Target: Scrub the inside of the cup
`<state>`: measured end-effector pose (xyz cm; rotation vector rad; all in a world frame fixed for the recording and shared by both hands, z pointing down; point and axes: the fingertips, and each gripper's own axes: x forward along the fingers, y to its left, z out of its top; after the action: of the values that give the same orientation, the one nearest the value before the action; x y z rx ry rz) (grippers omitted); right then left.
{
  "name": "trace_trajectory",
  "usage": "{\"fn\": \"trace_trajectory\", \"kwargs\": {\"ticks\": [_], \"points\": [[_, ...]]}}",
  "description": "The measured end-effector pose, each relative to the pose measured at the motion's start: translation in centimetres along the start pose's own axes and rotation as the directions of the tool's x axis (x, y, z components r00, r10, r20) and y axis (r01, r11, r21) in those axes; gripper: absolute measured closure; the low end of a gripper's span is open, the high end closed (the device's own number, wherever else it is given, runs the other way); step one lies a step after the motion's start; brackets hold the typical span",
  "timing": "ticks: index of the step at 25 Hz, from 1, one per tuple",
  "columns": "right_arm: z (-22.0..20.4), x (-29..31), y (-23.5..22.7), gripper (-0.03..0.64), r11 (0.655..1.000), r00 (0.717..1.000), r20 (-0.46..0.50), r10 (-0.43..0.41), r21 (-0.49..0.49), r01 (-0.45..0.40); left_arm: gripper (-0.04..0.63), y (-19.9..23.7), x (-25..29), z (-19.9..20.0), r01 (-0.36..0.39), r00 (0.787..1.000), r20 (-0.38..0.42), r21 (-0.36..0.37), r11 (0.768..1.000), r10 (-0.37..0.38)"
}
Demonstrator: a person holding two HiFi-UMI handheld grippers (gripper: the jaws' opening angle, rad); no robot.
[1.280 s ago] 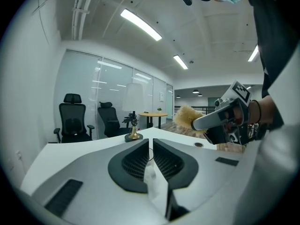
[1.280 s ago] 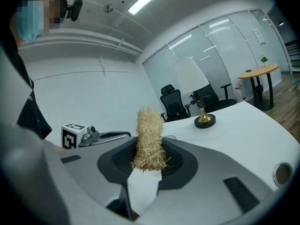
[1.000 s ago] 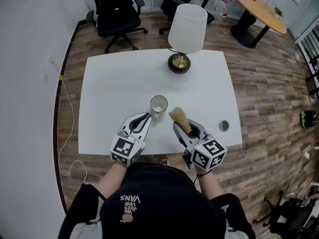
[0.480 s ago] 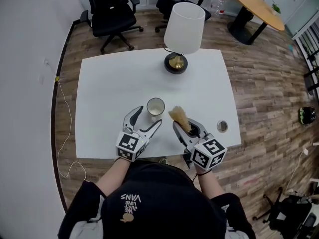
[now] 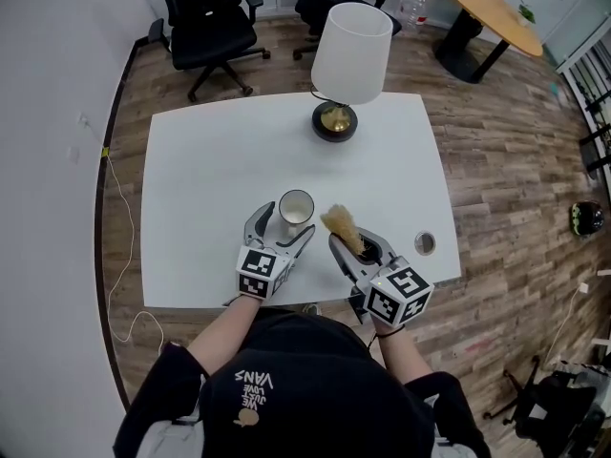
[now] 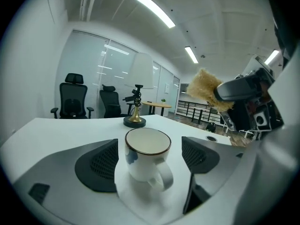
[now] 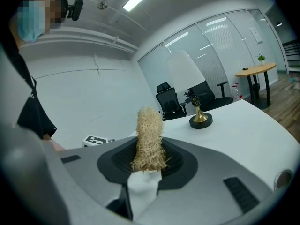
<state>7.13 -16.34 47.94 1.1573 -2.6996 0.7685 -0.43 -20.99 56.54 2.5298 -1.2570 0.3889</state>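
Observation:
A white cup (image 5: 296,206) with a dark rim stands upright on the white table (image 5: 210,160), its handle toward me. My left gripper (image 5: 283,227) reaches it from the near side. Its jaws are opening, and the cup (image 6: 146,154) stands between the two pads (image 6: 99,164) with a gap on each side. Just right of the cup, my right gripper (image 5: 355,244) is shut on a straw-coloured fibre scrubber (image 5: 342,225). The scrubber (image 7: 150,138) sticks up and forward from the jaws, above the table and outside the cup.
A lamp (image 5: 349,57) with a white shade and brass base stands at the table's far middle. A round cable hole (image 5: 425,243) lies near the table's right front edge. Black office chairs (image 5: 205,17) and a round wooden table (image 5: 489,12) stand beyond.
My left gripper went from shut to wide open and slid right and forward, so its jaws now flank the cup. The right gripper with the scrubber stayed put.

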Motion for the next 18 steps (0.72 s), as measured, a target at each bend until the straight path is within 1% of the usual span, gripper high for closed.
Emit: {"fn": "trace_trajectory", "kwargs": {"ticks": [5, 9, 18], "points": [[-0.1, 0.1, -0.3, 0.517, 1.000, 1.000, -0.007, -0.011, 0.002, 0.011, 0.176, 0.2, 1.6, -1.1, -0.003, 0.999, -0.034, 0.029, 1.000, 0.004], [-0.4, 0.3, -0.4, 0.517, 1.000, 1.000, -0.013, -0.017, 0.007, 0.017, 0.173, 0.3, 2.7, -2.2, -0.004, 0.998, -0.066, 0.023, 1.000, 0.006], [-0.4, 0.2, -0.9, 0.517, 0.999, 0.999, -0.013, -0.033, 0.011, 0.033, 0.173, 0.5, 4.2, -3.7, -0.012, 0.995, -0.096, 0.043, 0.999, 0.016]]}}
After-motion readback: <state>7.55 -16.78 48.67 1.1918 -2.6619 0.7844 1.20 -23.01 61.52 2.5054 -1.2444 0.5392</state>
